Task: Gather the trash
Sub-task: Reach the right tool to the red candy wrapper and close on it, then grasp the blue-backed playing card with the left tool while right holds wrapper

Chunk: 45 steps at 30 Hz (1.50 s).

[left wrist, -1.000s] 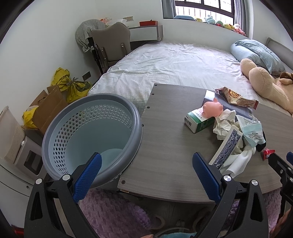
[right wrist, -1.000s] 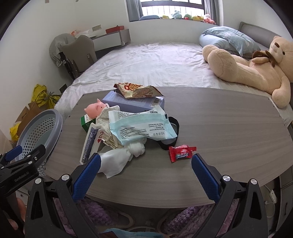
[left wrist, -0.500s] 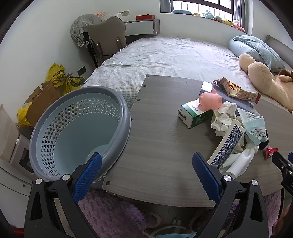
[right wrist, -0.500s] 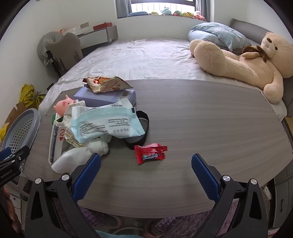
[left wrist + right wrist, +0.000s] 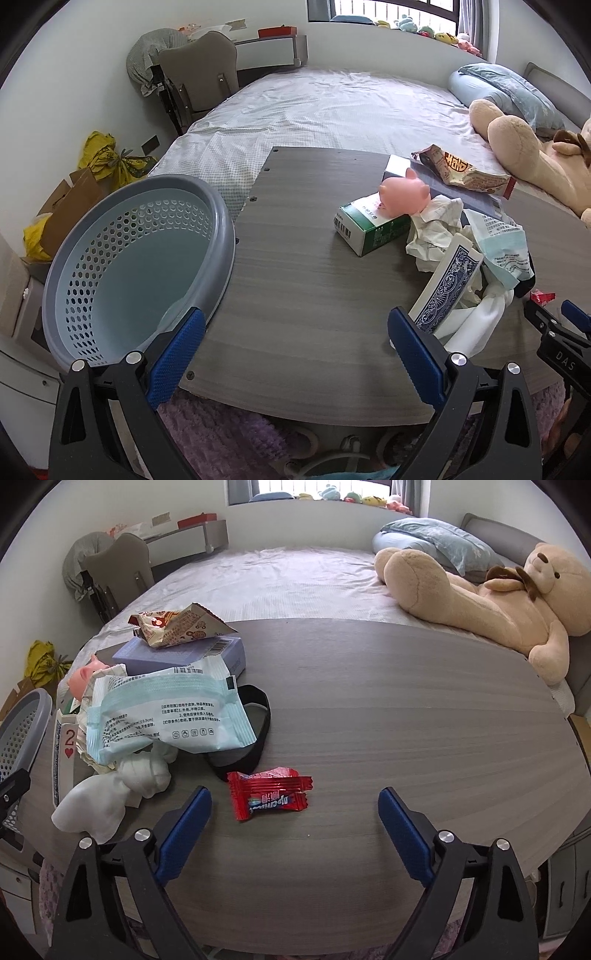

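A red candy wrapper lies on the grey table just ahead of my open, empty right gripper. Left of it is a pile: a pale blue plastic packet, white crumpled tissue, a snack bag on a purple box, and a playing-card box. An empty blue perforated basket sits off the table's left edge. My left gripper is open and empty over the table's near edge, between basket and pile.
A pink pig toy rests on a green-white box. A black band lies under the packet. A bed with a teddy bear is behind the table. A chair and yellow bags stand at left.
My right gripper has moved forward toward the red wrapper, which is now close between its fingers. My left gripper has shifted right, so the basket lies further left.
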Available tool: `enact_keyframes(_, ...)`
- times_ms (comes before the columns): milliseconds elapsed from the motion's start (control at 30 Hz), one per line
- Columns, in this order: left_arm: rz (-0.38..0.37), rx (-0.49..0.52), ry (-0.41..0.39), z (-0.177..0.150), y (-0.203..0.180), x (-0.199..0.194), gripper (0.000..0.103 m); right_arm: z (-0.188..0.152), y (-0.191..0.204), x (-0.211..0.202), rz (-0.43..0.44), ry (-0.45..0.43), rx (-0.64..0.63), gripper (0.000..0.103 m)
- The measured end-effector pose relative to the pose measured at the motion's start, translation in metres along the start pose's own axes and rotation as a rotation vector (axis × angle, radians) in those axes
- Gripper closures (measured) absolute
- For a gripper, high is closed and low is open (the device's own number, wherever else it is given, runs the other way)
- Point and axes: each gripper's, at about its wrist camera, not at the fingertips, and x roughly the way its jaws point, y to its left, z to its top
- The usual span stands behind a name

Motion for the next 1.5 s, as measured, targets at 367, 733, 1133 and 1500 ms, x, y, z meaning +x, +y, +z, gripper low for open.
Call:
enact_keyframes(367,-0.041,0.024,0.003,0.003,-0.008,0.002,0.008,0.000,0.010,0.002,0.000,-0.014,-0.044,0.044)
enact_keyframes(733,-0.090,0.047,-0.017,0.002,-0.020,-0.004,0.008,-0.001,0.007,-0.006,0.060,-0.010,-0.032,0.071)
enact_keyframes(1133,-0.138,0.098,-0.043,0.006,-0.035,-0.009,0.008,-0.003,0.005,-0.022,0.092,-0.027,-0.018,0.071)
enact_keyframes(1500,-0.184,0.136,-0.028,0.010,-0.054,0.010,0.009,-0.004,-0.001,-0.025,0.104,-0.035,-0.004,0.071)
